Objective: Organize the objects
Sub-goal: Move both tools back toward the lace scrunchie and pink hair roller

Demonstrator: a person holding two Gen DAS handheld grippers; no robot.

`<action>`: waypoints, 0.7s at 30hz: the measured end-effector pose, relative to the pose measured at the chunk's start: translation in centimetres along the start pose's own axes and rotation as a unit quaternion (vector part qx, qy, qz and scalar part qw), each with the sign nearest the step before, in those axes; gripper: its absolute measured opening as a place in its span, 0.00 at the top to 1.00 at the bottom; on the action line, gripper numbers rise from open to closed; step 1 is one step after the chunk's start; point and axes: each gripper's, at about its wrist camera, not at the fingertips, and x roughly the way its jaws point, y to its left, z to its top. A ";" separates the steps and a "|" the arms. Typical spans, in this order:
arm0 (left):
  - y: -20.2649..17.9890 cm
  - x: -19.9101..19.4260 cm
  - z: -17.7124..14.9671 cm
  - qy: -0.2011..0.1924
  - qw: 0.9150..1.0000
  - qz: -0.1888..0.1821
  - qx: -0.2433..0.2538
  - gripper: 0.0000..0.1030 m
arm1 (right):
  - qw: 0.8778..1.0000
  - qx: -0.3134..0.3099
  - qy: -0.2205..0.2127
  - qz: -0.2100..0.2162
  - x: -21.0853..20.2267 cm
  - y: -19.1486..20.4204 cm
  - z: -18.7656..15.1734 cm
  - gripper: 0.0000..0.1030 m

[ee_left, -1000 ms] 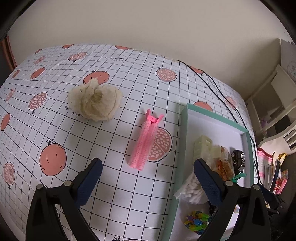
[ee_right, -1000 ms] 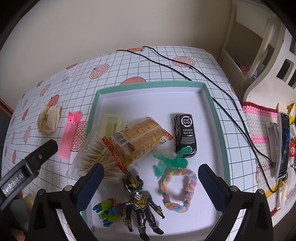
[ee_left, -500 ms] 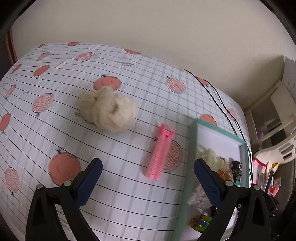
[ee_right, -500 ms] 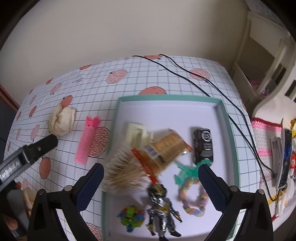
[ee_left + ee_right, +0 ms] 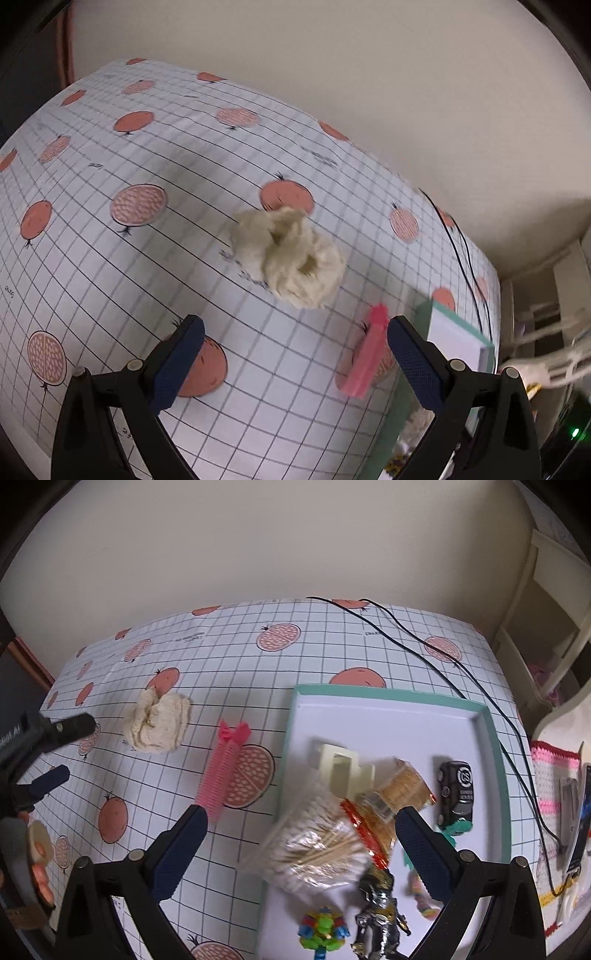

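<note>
The left claw [image 5: 291, 363] is hanging wide open and empty above the surface [image 5: 110, 266], its jaws spread well apart. The cream scrunchie [image 5: 290, 256] is lying on the surface just ahead of it, roughly centred between the two fingers but farther out, not yet between them. The pink comb [image 5: 364, 363] is lying beside the right finger of this claw, near the edge of the tray [image 5: 458, 332].

The main risk, as I judge it, is in the soft scrunchie: it is fluffy and lumpy, so jaws closing too high may be pinching only a loose fold and letting it slip on the lift. Coming in too low may be catching the patterned cover of the surface instead. The view is also blurred, so aim may be drifting toward the comb.

The right claw [image 5: 295, 845] is also standing open and holding nothing, hovering over the near left edge of the tray. A bag of cotton swabs [image 5: 317, 845] is lying between its fingers, overhanging the tray's edge. The crowded tray is leaving little free room near the front, so whatever goes in next may be knocking that bag outward.
</note>
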 end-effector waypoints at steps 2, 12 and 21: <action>0.7 0.0 0.4 -0.006 1.000 -0.006 -0.017 0.04 | 1.000 -0.004 -0.002 0.002 0.1 0.3 0.2 0.00; 3.3 2.5 2.1 0.013 0.999 -0.011 -0.038 0.04 | 0.999 -0.021 -0.025 0.013 0.5 2.5 2.2 0.00; 3.9 4.9 3.6 0.016 0.999 -0.002 -0.036 0.04 | 0.999 -0.021 -0.025 0.032 2.8 4.3 3.7 0.00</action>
